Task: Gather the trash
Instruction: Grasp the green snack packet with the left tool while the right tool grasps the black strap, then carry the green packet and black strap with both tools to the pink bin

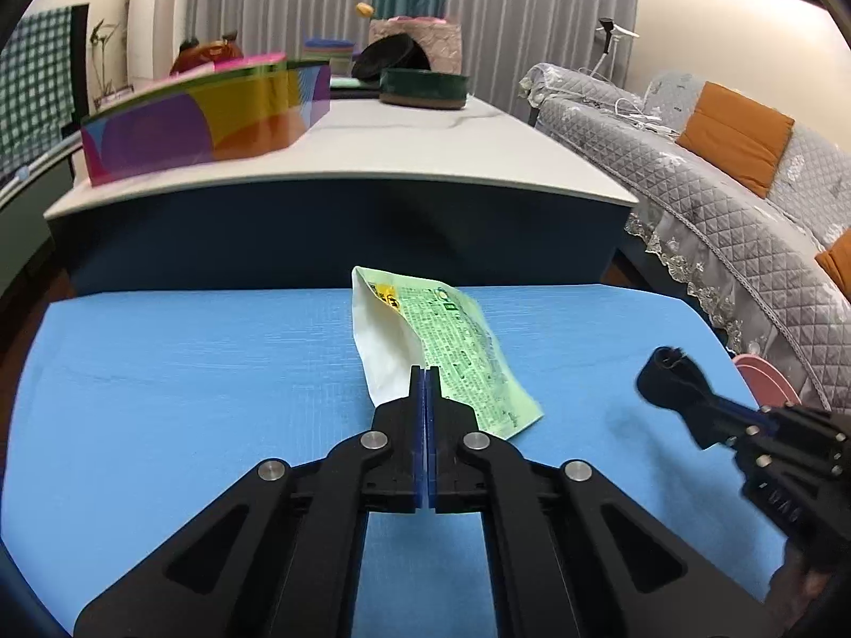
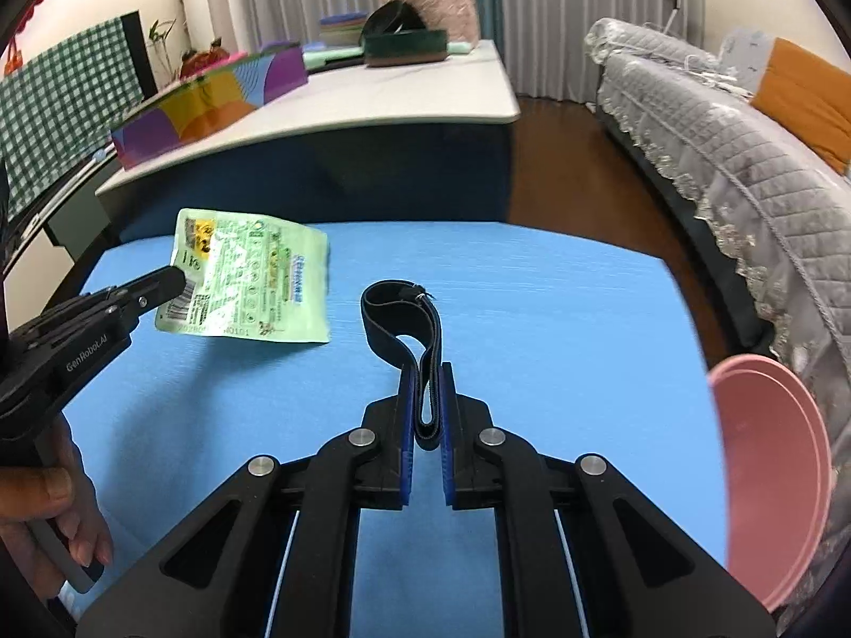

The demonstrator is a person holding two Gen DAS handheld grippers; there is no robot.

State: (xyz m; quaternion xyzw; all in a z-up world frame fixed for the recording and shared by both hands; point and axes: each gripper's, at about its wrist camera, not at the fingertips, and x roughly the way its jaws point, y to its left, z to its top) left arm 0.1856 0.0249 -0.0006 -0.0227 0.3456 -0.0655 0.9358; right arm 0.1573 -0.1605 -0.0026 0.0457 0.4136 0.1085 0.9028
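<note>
A light green printed packet (image 1: 457, 340) hangs above the blue mat (image 1: 186, 372), pinched at its near edge by my left gripper (image 1: 425, 372), which is shut on it. In the right wrist view the same packet (image 2: 255, 282) is lifted at the left, held by the left gripper (image 2: 178, 279). My right gripper (image 2: 425, 377) is shut on a black elastic strap loop (image 2: 399, 313) that sticks out forward over the mat (image 2: 532, 319). From the left wrist view, the right gripper (image 1: 691, 399) holds the strap (image 1: 665, 372) at the right.
A pink basin (image 2: 771, 478) stands at the mat's right edge. Behind the mat is a dark blue, white-topped low table (image 1: 372, 159) carrying a colourful box (image 1: 202, 117) and a green round tin (image 1: 423, 86). A grey quilted sofa (image 1: 718, 186) runs along the right. A hand (image 2: 48, 521) grips the left tool.
</note>
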